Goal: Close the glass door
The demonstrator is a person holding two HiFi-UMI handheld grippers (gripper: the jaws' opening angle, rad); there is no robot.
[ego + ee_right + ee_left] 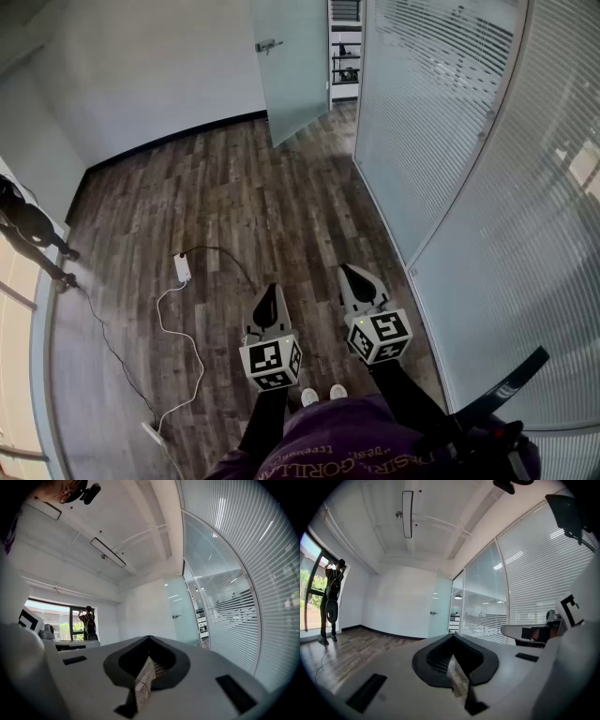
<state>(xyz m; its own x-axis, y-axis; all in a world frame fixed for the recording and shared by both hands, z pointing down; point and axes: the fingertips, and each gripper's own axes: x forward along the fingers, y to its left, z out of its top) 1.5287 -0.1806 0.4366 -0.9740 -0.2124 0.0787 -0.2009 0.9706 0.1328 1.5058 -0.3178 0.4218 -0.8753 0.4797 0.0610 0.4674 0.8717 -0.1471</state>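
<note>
The frosted glass door (291, 66) stands open at the far end of the room, swung inward, with a metal handle (268, 44) on its left edge. It also shows far ahead in the left gripper view as the door (440, 606) and in the right gripper view as the door (181, 613). My left gripper (268, 296) and right gripper (353, 277) are held side by side over the wood floor, well short of the door. Both point toward it, shut and with nothing in them. Each shows its closed jaws in its own view, left gripper (452, 636) and right gripper (149, 638).
A curved glass wall with blinds (450, 141) runs along the right. A white power adapter (182, 267) and its cable (173, 337) lie on the floor to the left. A person (28, 225) stands at the window on the far left. Shelves (345, 52) show through the doorway.
</note>
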